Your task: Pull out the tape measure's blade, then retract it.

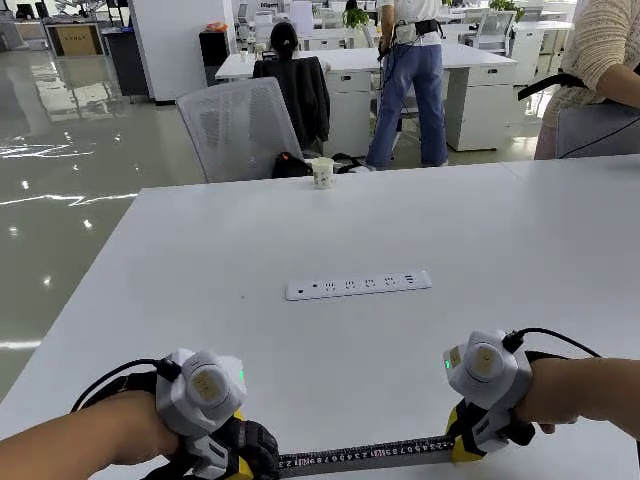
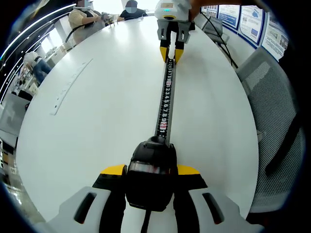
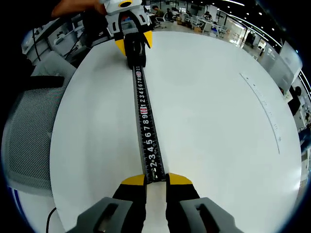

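Inside left gripper (image 2: pixel 151 171), tape measure (image 2: pixel 149 187), blade (image 2: pixel 165 102) reaching right gripper (image 3: pixel 155 180)

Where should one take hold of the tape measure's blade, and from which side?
At its free tip, coming end-on, in line with the blade and opposite the case. The strip lies straight and flat, and the right hand-held gripper pinches there.
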{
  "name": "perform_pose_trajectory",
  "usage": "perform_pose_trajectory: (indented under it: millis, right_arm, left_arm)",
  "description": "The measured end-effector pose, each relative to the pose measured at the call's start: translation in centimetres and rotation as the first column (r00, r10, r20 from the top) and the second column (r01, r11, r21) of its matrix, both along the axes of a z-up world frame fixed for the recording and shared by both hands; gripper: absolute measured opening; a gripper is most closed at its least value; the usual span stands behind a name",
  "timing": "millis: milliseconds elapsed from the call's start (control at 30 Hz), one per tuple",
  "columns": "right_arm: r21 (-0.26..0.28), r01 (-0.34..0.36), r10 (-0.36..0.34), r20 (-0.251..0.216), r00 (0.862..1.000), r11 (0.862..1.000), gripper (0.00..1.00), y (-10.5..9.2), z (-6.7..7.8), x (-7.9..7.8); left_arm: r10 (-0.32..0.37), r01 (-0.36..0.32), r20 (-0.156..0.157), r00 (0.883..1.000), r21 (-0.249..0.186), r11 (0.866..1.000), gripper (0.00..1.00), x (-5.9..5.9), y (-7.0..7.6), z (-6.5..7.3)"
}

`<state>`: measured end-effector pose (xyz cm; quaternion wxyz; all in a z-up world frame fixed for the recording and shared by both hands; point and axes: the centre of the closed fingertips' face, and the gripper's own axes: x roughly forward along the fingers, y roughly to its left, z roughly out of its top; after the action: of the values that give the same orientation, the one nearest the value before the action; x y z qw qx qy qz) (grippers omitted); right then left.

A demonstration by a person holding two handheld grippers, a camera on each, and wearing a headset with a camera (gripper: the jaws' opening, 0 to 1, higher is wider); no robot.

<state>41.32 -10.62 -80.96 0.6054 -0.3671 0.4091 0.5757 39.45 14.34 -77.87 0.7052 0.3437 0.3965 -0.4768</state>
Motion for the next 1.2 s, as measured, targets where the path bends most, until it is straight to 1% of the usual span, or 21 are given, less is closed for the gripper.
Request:
perform_pose_trajectory:
  millis: [100, 167, 200, 233, 333, 500, 567, 700, 767, 800, 867, 933, 1067, 1133, 1200]
  right_arm:
    - [0.0, -0.019, 0.019, 0.009, 1.0, 1.0, 0.12, 0.1, 0.0, -0.1]
    - [0.0, -0.019, 0.019, 0.011, 1.0, 1.0, 0.12, 0.1, 0.0, -0.1]
    - [0.0, -0.017, 0.017, 0.011, 1.0, 1.0, 0.13, 0.1, 0.0, -0.1]
    - [-0.003, -0.022, 0.022, 0.016, 1.0, 1.0, 0.13, 0.1, 0.0, 0.0]
    - [-0.008, -0.016, 0.016, 0.024, 1.0, 1.0, 0.13, 0.1, 0.0, -0.1]
    - [-0.002, -0.007, 0.007, 0.05, 0.999, 1.0, 0.15, -0.1, 0.0, 0.1]
    - [-0.011, -0.011, 0.011, 0.066, 0.998, 1.0, 0.16, -0.2, 0.1, 0.2]
    - [-0.028, -0.028, 0.03, 0.071, 0.997, 0.999, 0.14, -0.7, 0.0, 0.0]
    - [-0.032, -0.025, 0.028, 0.074, 0.997, 0.999, 0.15, -0.9, 0.1, -0.2]
    - [-0.031, -0.022, 0.024, 0.077, 0.997, 0.999, 0.15, -1.0, 0.2, -0.2]
    - [-0.023, -0.003, 0.005, 0.086, 0.996, 1.0, 0.16, -1.0, 0.3, -0.1]
    - [-0.014, 0.009, -0.007, 0.092, 0.996, 1.0, 0.17, -1.1, 0.4, -0.2]
    - [0.012, 0.042, -0.043, 0.096, 0.994, 0.999, 0.18, -1.1, 0.5, -0.2]
    - [0.019, 0.06, -0.061, 0.1, 0.993, 0.998, 0.19, -1.1, 0.6, -0.1]
    - [0.026, 0.069, -0.071, 0.106, 0.992, 0.997, 0.21, -1.1, 0.7, 0.0]
  left_arm:
    - [-0.015, 0.015, -0.011, 1.0, 0.02, 1.0, 0.32, 0.0, 0.1, 0.0]
    - [-0.08, 0.08, -0.002, 0.997, 0.048, 0.996, 0.32, -0.1, 0.2, 0.0]
    - [-0.092, 0.092, -0.001, 0.996, 0.053, 0.994, 0.32, -0.1, 0.3, 0.0]
    - [-0.076, 0.076, -0.005, 0.997, 0.044, 0.996, 0.32, -0.1, 0.2, 0.0]
    - [-0.077, 0.078, -0.011, 0.997, 0.044, 0.996, 0.32, -0.1, 0.3, 0.0]
    - [-0.084, 0.085, -0.015, 0.996, 0.064, 0.994, 0.32, -0.1, 0.2, 0.0]
    - [-0.079, 0.081, -0.02, 0.997, 0.064, 0.995, 0.32, 0.0, 0.2, 0.2]
    - [-0.068, 0.07, -0.019, 0.997, 0.069, 0.995, 0.36, 0.2, 0.5, 0.4]
    - [-0.058, 0.06, -0.026, 0.998, 0.071, 0.996, 0.36, 0.1, 0.7, 0.4]
    - [-0.061, 0.062, -0.022, 0.998, 0.076, 0.995, 0.37, 0.0, 0.7, 0.5]
    - [-0.064, 0.064, -0.01, 0.998, 0.083, 0.994, 0.4, 0.1, 0.9, 0.7]
    - [-0.04, 0.04, -0.002, 0.999, 0.075, 0.996, 0.44, 0.3, 1.1, 1.0]
    - [-0.016, 0.017, -0.006, 1.0, 0.079, 0.997, 0.46, 0.3, 1.9, 0.8]
    - [-0.021, 0.021, -0.01, 1.0, 0.086, 0.996, 0.46, -0.1, 2.1, 0.8]
    - [-0.013, 0.014, -0.014, 1.0, 0.079, 0.997, 0.48, -0.1, 2.2, 0.8]
